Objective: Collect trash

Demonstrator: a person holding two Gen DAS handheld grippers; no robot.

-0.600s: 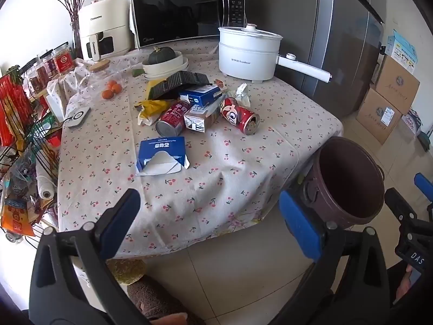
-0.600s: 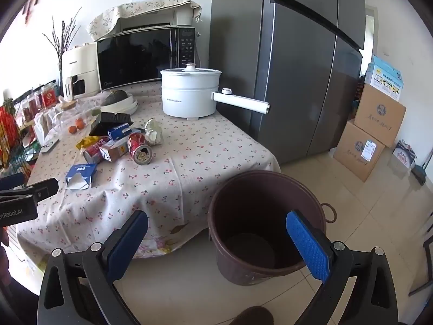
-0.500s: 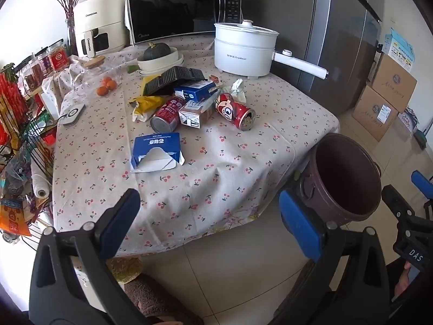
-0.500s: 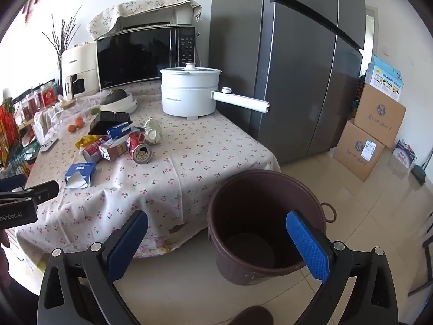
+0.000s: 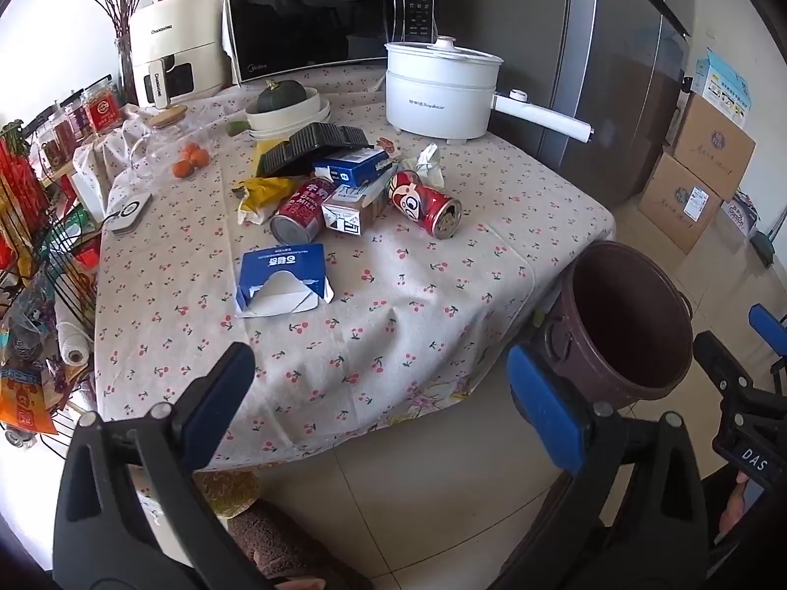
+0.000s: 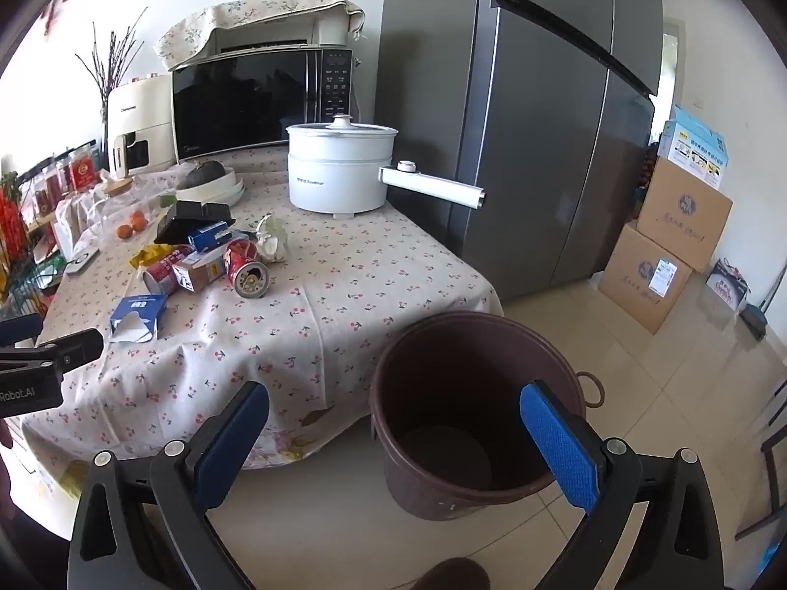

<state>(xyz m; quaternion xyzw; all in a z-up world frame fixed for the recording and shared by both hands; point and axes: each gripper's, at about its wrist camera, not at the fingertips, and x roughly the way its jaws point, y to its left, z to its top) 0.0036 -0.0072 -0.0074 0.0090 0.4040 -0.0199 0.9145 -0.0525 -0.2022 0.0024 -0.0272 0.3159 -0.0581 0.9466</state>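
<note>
The left gripper (image 5: 381,388) is held with its jaws spread wide and nothing between them, over the near edge of the table (image 5: 442,265). The right gripper (image 6: 393,423) is likewise spread and empty, framed above the brown bucket (image 6: 472,413), which stands on the floor just beside the table's right corner. The trash is clustered mid-table: a torn blue carton (image 5: 283,280) lies nearest, and farther back two red cans (image 5: 425,196) are seen on their sides flanking a small brown carton (image 5: 351,209). A white electric pot (image 5: 440,91) is set at the far side.
</note>
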